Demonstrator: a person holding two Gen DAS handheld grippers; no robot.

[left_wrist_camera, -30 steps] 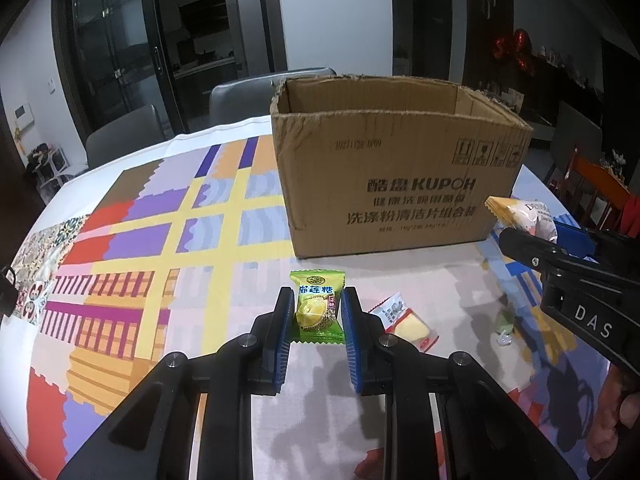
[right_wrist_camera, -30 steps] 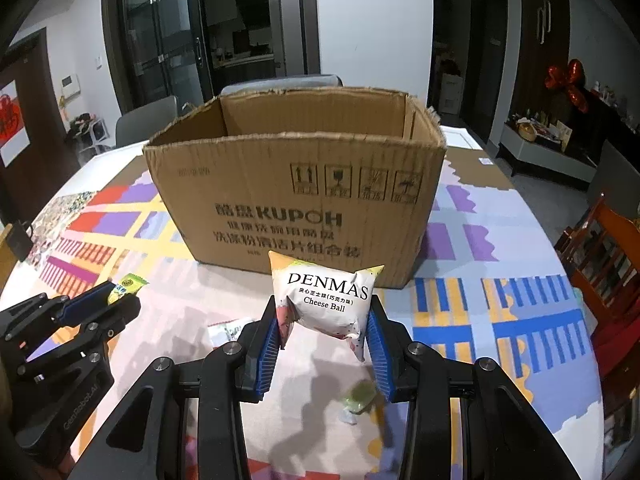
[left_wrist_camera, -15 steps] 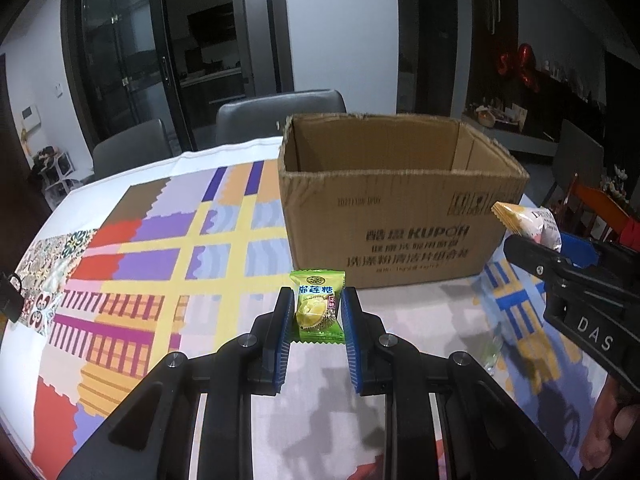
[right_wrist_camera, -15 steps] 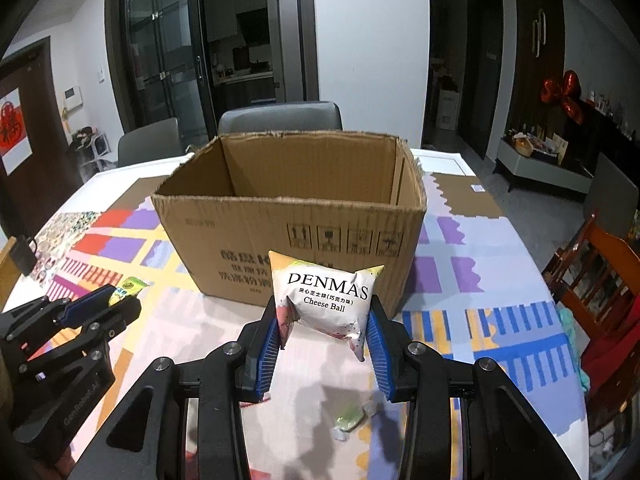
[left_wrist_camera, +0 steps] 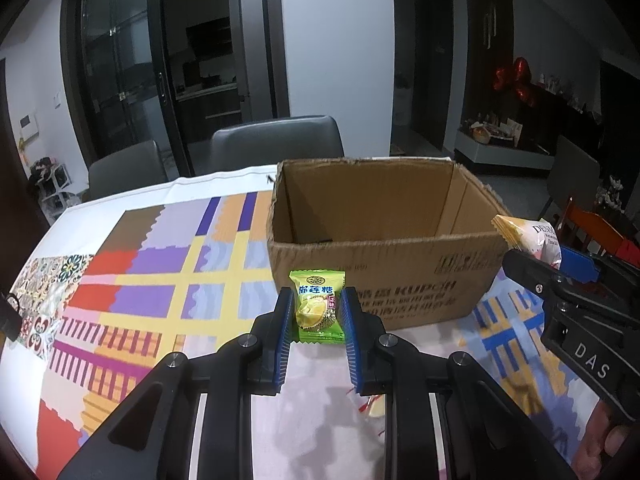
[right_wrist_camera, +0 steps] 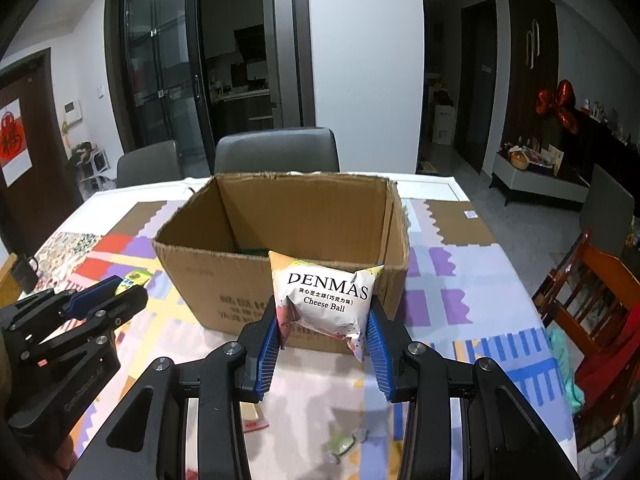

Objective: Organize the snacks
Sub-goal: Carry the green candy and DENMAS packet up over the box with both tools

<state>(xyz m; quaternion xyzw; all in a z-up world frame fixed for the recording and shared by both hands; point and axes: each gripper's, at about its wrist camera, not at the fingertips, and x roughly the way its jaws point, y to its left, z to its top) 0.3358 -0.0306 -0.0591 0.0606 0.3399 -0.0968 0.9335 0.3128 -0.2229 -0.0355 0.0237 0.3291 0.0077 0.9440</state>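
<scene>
Two snacks are held above a table (left_wrist_camera: 120, 208) covered by a patterned cloth (left_wrist_camera: 132, 292), both close to the near wall of an open cardboard box (right_wrist_camera: 280, 216). The box stands in the middle of the table with its flaps up; something dark is glimpsed on its floor, but what it is cannot be told.

The step in hand is judged to be the carry to the box: both packets are clear of the table and level with the box's near rim, not yet over the opening. The next move is judged to call for each packet to be brought forward past the rim and over the interior before the jaws are parted; a release short of the rim would drop the packet outside.

The right gripper (right_wrist_camera: 322, 334) is set moderately wide and is closed on a white cheese ball bag (right_wrist_camera: 326, 296), which is pinched at its two lower sides and stands upright. The left gripper (left_wrist_camera: 316, 322) is drawn in narrow and is closed on a small green durian candy (left_wrist_camera: 318, 308), held upright between the blue pads (left_wrist_camera: 285, 340).

Smaller items are left on the cloth below: a green wrapped sweet (right_wrist_camera: 342, 444) and a flat yellow wafer packet (right_wrist_camera: 254, 414), both well short of the box
</scene>
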